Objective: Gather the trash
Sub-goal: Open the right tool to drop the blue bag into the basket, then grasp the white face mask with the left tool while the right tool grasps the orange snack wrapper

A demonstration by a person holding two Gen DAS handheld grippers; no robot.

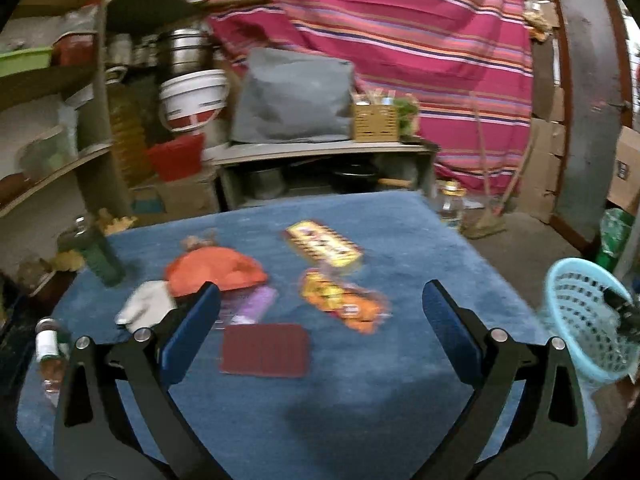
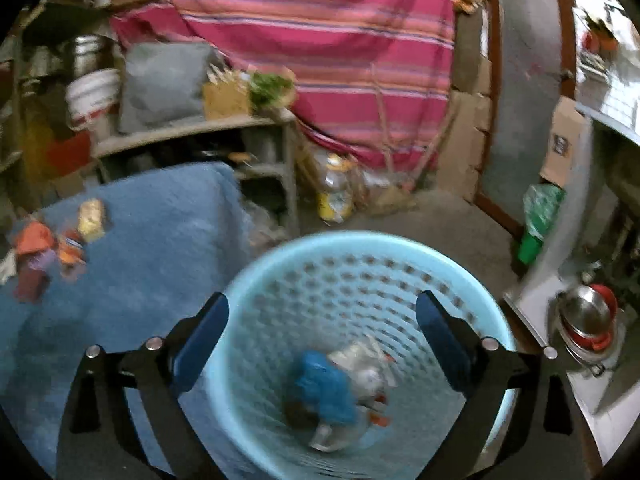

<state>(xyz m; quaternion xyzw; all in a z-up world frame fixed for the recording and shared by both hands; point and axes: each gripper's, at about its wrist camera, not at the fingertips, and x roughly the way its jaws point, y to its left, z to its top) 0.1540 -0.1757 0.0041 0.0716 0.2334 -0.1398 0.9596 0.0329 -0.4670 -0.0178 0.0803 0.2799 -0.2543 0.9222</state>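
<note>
Left wrist view: the left gripper [image 1: 320, 332] is seen with its jaws spread wide and nothing between them, above a blue table cover [image 1: 360, 400]. Nearest the jaws a dark red flat packet [image 1: 265, 350] lies on the cover. Just beyond it are a purple wrapper [image 1: 256, 304], a white crumpled piece [image 1: 146, 306] and an orange and yellow snack wrapper [image 1: 344, 300]. Farther back lie an orange crumpled item [image 1: 216, 270] and a yellow printed packet [image 1: 324, 243]. Printing is noted on the packets, but it is too blurred to be read. A green bottle [image 1: 98, 254] stands at the left edge of the cover, and a small labelled bottle [image 1: 48, 344] is seen lower on the left; its label cannot be read. A light blue perforated basket [image 1: 580, 320] is seen beside the table's right side. A low shelf [image 1: 320, 148] bearing a grey cushion [image 1: 292, 96] stands behind the table, backed by a pink striped cloth [image 1: 400, 40].

In the right wrist view, the right gripper [image 2: 322, 328] is released, jaws wide and empty, directly over the basket [image 2: 256, 280]. Collected trash lies at the basket's bottom: a blue crumpled piece [image 2: 324, 388] touching a silvery white wrapper [image 2: 364, 368]. The remaining wrappers are seen far left on the cover.
</note>
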